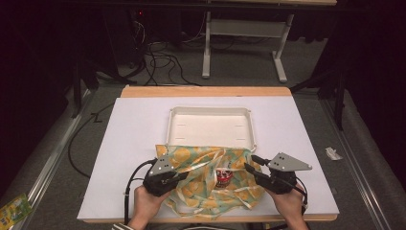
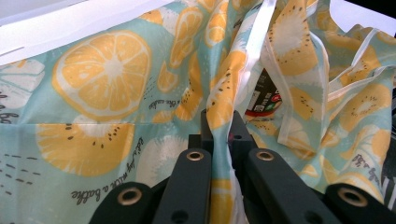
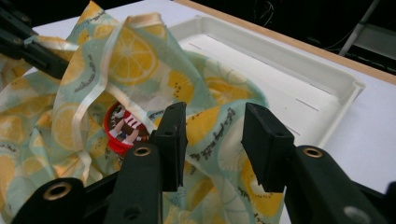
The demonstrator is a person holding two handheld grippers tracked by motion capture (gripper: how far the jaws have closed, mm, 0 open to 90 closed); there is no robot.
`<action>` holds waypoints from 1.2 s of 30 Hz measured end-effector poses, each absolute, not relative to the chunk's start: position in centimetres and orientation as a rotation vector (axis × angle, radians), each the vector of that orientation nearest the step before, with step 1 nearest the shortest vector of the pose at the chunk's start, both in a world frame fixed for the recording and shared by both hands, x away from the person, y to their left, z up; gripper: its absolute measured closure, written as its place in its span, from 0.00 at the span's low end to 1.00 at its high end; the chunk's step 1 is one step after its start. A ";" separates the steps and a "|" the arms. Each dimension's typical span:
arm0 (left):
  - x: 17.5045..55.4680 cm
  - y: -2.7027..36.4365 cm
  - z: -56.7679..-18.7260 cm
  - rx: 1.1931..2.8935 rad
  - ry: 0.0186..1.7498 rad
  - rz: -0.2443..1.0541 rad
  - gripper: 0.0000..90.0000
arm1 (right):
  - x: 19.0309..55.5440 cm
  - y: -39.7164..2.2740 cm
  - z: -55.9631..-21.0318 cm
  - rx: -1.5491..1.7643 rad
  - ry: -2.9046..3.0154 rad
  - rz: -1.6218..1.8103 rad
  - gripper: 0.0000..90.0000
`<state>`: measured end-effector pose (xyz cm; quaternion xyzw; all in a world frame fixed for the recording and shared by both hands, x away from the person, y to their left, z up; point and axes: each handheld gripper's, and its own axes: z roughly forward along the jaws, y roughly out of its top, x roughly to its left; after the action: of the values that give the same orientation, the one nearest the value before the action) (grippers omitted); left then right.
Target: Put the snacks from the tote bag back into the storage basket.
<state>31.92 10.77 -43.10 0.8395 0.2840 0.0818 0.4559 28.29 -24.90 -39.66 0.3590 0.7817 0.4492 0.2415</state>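
A cloth bag [image 1: 201,165] printed with orange and lemon slices lies crumpled on the white board near the front edge. Inside its open mouth sits a round red-rimmed container [image 1: 223,176], with its lid [image 3: 122,130] facing up. My left gripper [image 1: 184,175] is shut on a fold of the bag's fabric [image 2: 219,112] at the bag's left side. My right gripper [image 1: 250,163] stands at the bag's right side; in the right gripper view its jaws [image 3: 212,135] are apart, with a flap of the bag [image 3: 210,123] lying between them, not pinched.
A shallow white tray [image 1: 210,110] lies just behind the bag, its rim [image 3: 355,86] close to the fabric. The white board [image 1: 129,139] covers a wooden table. Cables and a desk frame [image 1: 207,52] are on the floor beyond; a snack packet [image 1: 12,208] lies lower left.
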 end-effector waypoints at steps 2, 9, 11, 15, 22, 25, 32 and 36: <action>31.9 10.8 -43.1 2.069 0.701 0.204 1.00 | 28.3 -24.9 -39.9 0.985 2.148 1.227 0.65; 31.9 10.9 -43.0 2.064 0.702 0.207 1.00 | 28.6 -24.8 -41.2 1.012 2.204 1.168 0.64; 31.9 10.9 -43.0 2.059 0.704 0.206 1.00 | 28.7 -24.8 -41.5 1.000 2.225 1.153 0.76; 31.8 11.0 -42.8 2.058 0.700 0.212 1.00 | 28.7 -24.9 -41.6 0.999 2.245 1.140 1.00; 31.9 11.0 -42.2 2.045 0.692 0.226 1.00 | 29.0 -26.2 -40.4 1.035 2.179 1.164 1.00; 32.0 10.8 -42.2 2.045 0.691 0.227 1.00 | 29.5 -27.1 -40.2 1.071 2.151 1.175 1.00; 32.4 10.6 -42.1 2.039 0.696 0.226 1.00 | 31.1 -28.8 -40.7 1.176 2.103 1.177 1.00; 32.6 10.4 -42.3 2.041 0.699 0.221 1.00 | 32.3 -29.8 -41.7 1.251 2.089 1.163 1.00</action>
<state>32.60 10.36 -42.25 0.8319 0.2850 0.0899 0.4676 32.28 -29.85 -41.74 0.4521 0.7552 0.4205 0.2200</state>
